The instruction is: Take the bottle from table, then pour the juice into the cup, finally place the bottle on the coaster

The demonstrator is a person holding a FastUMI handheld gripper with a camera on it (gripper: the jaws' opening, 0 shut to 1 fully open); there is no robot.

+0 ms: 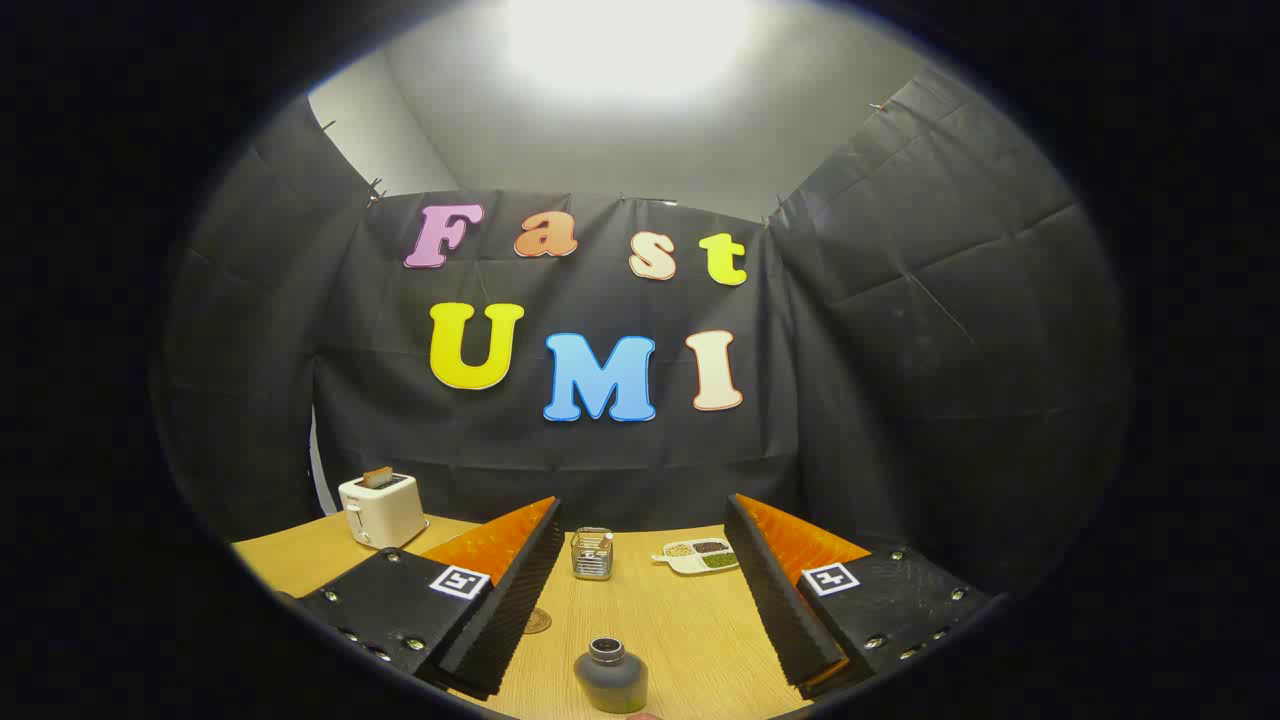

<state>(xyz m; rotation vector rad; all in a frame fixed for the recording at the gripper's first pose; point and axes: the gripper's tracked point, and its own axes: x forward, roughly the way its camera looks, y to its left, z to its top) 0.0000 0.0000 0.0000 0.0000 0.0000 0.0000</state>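
Observation:
A small dark grey bottle [610, 677] with a metal-rimmed neck stands upright on the wooden table [680, 620], low between my two fingers and nearer to me than their tips. My gripper [642, 515] is open and wide, with nothing touching either finger. Farther along the table, just beyond the fingertips, a clear glass cup [592, 553] stands upright. A round brown coaster [537, 621] lies flat beside the inner edge of the left finger, partly hidden by it.
A white toaster [381, 509] with a slice of bread in it stands at the far left of the table. A white divided dish [699, 555] of grains lies to the right of the cup. Black cloth walls close the table's back and sides.

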